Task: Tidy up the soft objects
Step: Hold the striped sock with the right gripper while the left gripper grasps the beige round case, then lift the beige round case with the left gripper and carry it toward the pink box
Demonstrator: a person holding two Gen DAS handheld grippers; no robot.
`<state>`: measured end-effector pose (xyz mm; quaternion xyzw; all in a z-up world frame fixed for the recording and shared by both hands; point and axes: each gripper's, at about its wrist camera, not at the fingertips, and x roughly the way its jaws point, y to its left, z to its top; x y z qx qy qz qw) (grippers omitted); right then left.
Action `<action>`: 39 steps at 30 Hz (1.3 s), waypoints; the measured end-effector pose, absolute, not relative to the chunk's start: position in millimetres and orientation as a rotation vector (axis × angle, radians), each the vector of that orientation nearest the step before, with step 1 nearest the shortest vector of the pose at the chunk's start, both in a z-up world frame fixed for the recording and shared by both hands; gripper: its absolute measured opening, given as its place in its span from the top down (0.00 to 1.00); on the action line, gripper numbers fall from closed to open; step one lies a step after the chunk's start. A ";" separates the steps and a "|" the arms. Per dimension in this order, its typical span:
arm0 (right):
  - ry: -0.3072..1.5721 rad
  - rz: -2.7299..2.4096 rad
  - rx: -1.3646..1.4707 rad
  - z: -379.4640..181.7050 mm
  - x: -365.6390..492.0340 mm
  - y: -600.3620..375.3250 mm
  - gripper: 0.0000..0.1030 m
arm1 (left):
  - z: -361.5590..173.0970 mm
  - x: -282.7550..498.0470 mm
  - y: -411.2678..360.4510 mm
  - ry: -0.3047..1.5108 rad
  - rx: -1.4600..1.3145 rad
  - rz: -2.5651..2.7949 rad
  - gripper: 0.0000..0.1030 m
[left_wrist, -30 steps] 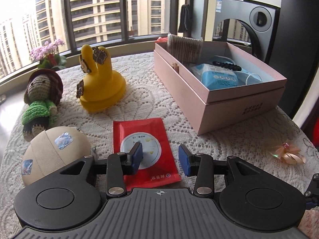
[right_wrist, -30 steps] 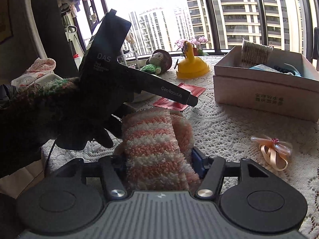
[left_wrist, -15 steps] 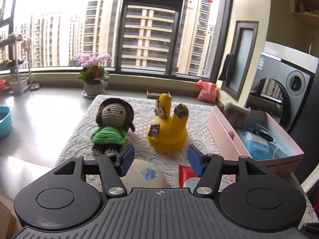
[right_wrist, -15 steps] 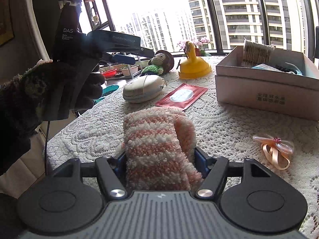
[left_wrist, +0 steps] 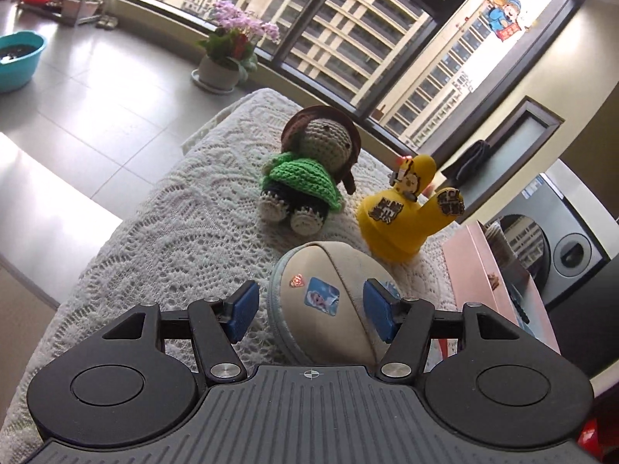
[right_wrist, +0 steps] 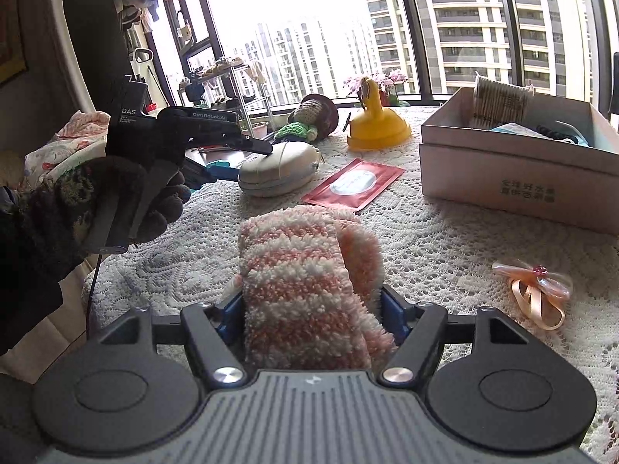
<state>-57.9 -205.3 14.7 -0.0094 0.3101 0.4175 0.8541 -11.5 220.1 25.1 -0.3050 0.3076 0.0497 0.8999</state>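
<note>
A beige oval pouch (left_wrist: 321, 301) with stickers lies on the lace cloth. My left gripper (left_wrist: 311, 313) straddles it, open, with a gap at the left pad. In the right wrist view that gripper (right_wrist: 243, 160) sits in a gloved hand, its fingers above and below the near end of the pouch (right_wrist: 278, 172). A folded pink-and-white fluffy sock (right_wrist: 305, 270) rests on the table between the fingers of my right gripper (right_wrist: 309, 317). Those jaws are opening and the pads stand loosely beside the pile. A crochet doll (left_wrist: 309, 170) and a yellow toy (left_wrist: 402, 216) sit beyond the pouch.
An open pink box (right_wrist: 514, 170) holding packets stands at the right. A red sachet (right_wrist: 354, 183) lies between the pouch and the box, and a peach ribbon bow (right_wrist: 537, 286) lies at the near right. The table's left edge (left_wrist: 127, 224) drops to the floor. A flower pot (left_wrist: 228, 58) stands by the window.
My left gripper swung left from over the red sachet to the beige pouch, rolled, and widened. My right gripper stayed put while its jaws eased apart around the sock.
</note>
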 end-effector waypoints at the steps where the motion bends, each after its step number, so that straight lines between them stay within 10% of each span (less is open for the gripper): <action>1: 0.652 0.878 -0.021 15.3 -58.6 -205.7 0.31 | 24.3 -13.4 220.7 0.632 -0.642 0.092 0.37; 13: 0.651 0.878 -0.020 16.7 -59.4 -205.6 0.31 | 57.5 -4.0 173.0 0.550 -0.554 -0.082 0.49; 39: 0.648 0.878 0.000 16.3 -60.9 -208.2 0.31 | 67.7 73.9 71.5 0.523 -0.182 -0.090 0.44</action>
